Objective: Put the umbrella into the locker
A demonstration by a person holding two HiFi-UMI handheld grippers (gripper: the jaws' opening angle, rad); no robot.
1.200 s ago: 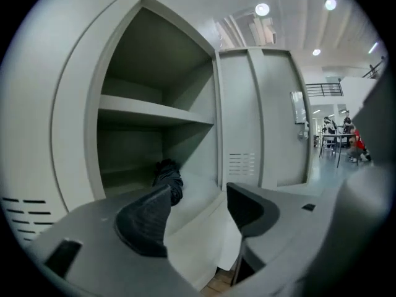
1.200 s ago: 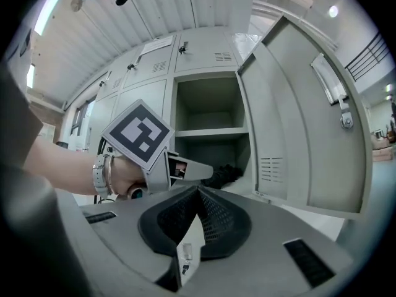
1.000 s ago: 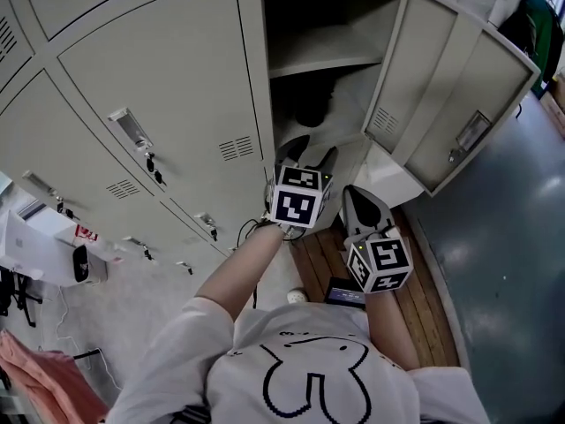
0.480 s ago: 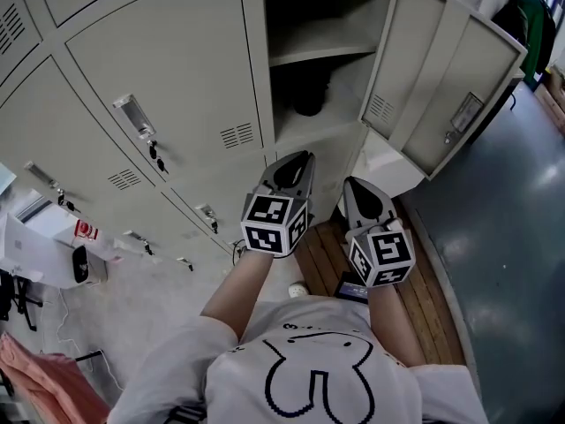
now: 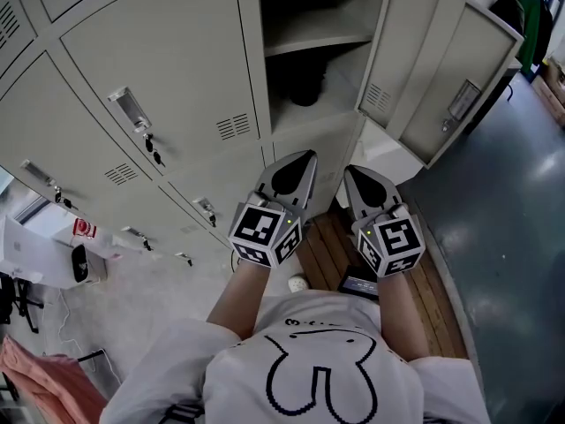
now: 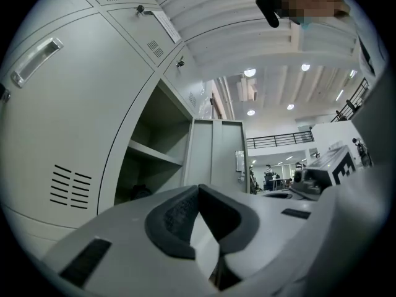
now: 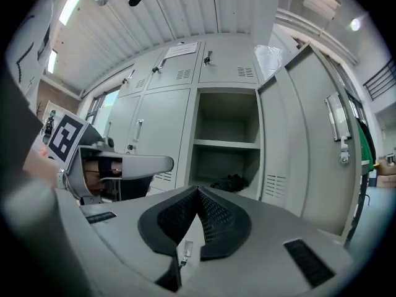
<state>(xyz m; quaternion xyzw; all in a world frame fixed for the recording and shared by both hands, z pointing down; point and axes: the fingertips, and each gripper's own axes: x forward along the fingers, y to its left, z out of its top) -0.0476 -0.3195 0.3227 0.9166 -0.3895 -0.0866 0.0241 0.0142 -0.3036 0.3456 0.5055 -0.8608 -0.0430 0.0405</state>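
Under the flat shelf [image 5: 322, 41] of the open grey sheet-metal locker [image 5: 250, 51] lies the umbrella [image 5: 305, 91], a black, crumpled, soft bundle. Left gripper [image 5: 303, 157] and right gripper [image 5: 351, 171] each have ribbed dark pads pressed together, empty.

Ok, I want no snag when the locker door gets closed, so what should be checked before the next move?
1. Umbrella lies in the locker, below the shelf: ok.
2. Umbrella fully behind the door frame: cannot tell.
3. Left gripper shut, nothing between its jaws: ok.
4. Right gripper shut, empty: ok.
5. Locker door stands open at the right: ok.
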